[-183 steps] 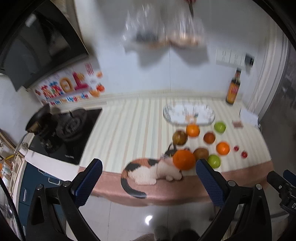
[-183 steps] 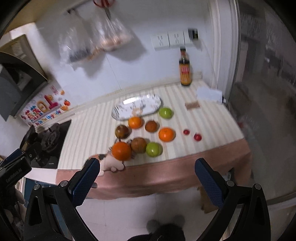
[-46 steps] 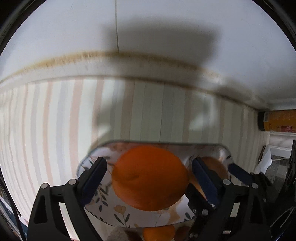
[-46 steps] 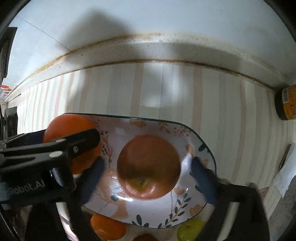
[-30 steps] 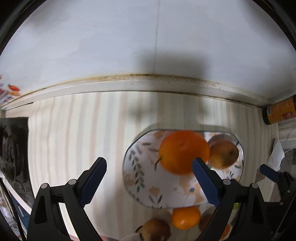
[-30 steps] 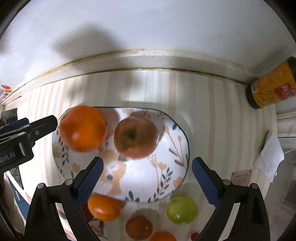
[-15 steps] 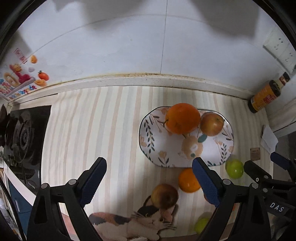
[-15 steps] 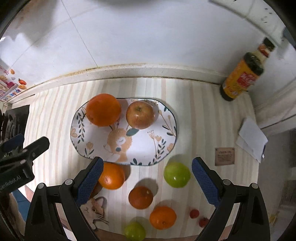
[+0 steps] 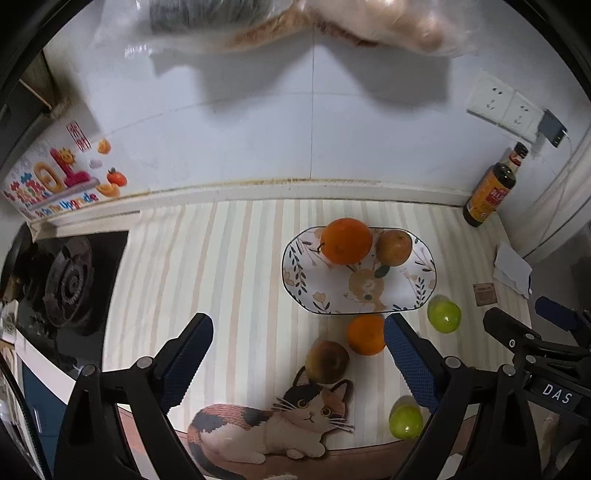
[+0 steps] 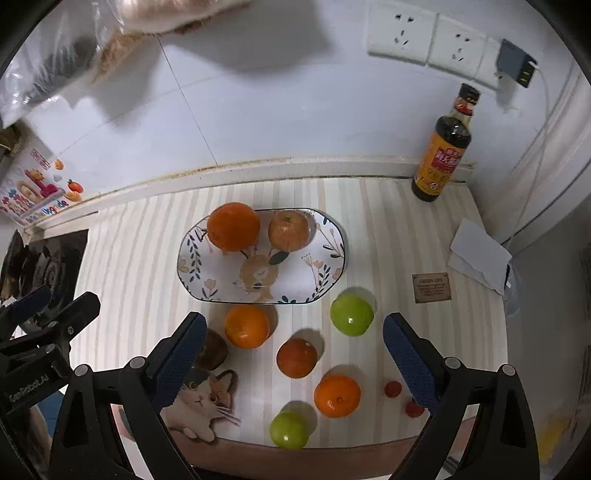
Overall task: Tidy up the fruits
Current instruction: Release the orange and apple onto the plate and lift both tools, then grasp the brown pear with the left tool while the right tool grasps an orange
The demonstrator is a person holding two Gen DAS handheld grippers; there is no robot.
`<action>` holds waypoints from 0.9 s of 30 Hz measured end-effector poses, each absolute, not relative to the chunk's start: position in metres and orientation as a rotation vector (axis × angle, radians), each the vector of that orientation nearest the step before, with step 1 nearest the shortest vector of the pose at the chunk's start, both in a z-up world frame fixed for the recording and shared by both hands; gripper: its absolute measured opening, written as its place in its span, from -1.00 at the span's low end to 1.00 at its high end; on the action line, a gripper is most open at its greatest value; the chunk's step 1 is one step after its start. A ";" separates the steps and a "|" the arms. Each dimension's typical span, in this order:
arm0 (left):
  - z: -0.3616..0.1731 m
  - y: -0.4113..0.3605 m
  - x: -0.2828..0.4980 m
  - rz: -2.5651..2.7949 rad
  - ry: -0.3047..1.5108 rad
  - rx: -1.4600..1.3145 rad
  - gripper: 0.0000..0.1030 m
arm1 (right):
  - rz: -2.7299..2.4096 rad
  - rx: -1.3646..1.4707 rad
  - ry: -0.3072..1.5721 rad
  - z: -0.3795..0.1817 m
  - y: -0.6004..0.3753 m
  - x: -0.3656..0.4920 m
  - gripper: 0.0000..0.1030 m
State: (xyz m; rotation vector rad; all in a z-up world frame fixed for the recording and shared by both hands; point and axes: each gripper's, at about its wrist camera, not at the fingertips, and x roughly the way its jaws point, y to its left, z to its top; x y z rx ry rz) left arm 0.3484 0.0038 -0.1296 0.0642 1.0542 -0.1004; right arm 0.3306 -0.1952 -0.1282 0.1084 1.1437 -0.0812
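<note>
A floral oval plate (image 10: 207, 273) (image 9: 413, 295) on the striped counter holds a large orange (image 10: 233, 226) (image 9: 346, 240) and an apple (image 10: 289, 230) (image 9: 393, 247) at its far side. In front of the plate lie loose fruits: an orange (image 10: 246, 326) (image 9: 366, 334), a brown apple (image 9: 327, 362) (image 10: 214, 349), a dark orange (image 10: 297, 357), another orange (image 10: 337, 396), two green fruits (image 10: 351, 311) (image 10: 289, 429) and two small red ones (image 10: 392, 388). My left gripper (image 9: 297, 360) and right gripper (image 10: 293, 356) are both open and empty, held high above the counter's front.
A soy sauce bottle (image 10: 445, 147) stands at the back right by the wall. A cat-shaped mat (image 9: 273, 424) lies at the front edge. A gas hob (image 9: 66, 280) is on the left. White paper (image 10: 480, 254) and a small brown card (image 10: 431, 287) lie on the right. Bags (image 9: 295, 22) hang overhead.
Both grippers let go of the orange and the apple on the plate, opened, and pulled up and back from the plate toward the counter's front.
</note>
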 end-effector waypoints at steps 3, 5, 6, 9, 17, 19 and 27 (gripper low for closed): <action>-0.123 0.006 0.338 -0.102 1.035 0.054 0.84 | -0.088 0.111 1.117 -0.120 -0.194 0.318 0.91; -0.121 0.008 0.333 -0.106 1.034 0.041 0.84 | -0.086 0.119 1.107 -0.117 -0.192 0.311 0.91; -0.121 0.009 0.332 -0.108 1.036 0.035 0.84 | -0.083 0.124 1.106 -0.116 -0.192 0.308 0.91; -0.122 0.012 0.329 -0.111 1.039 0.010 0.84 | -0.069 0.136 1.095 -0.111 -0.191 0.302 0.91; -0.157 0.009 0.339 -0.098 1.089 0.029 1.00 | -0.064 0.261 1.149 -0.143 -0.213 0.304 0.91; -0.176 0.006 0.344 -0.092 1.131 0.051 1.00 | -0.081 0.295 1.194 -0.166 -0.223 0.306 0.91; -0.269 -0.018 0.362 -0.113 1.342 0.154 1.00 | -0.056 0.469 1.361 -0.254 -0.252 0.314 0.87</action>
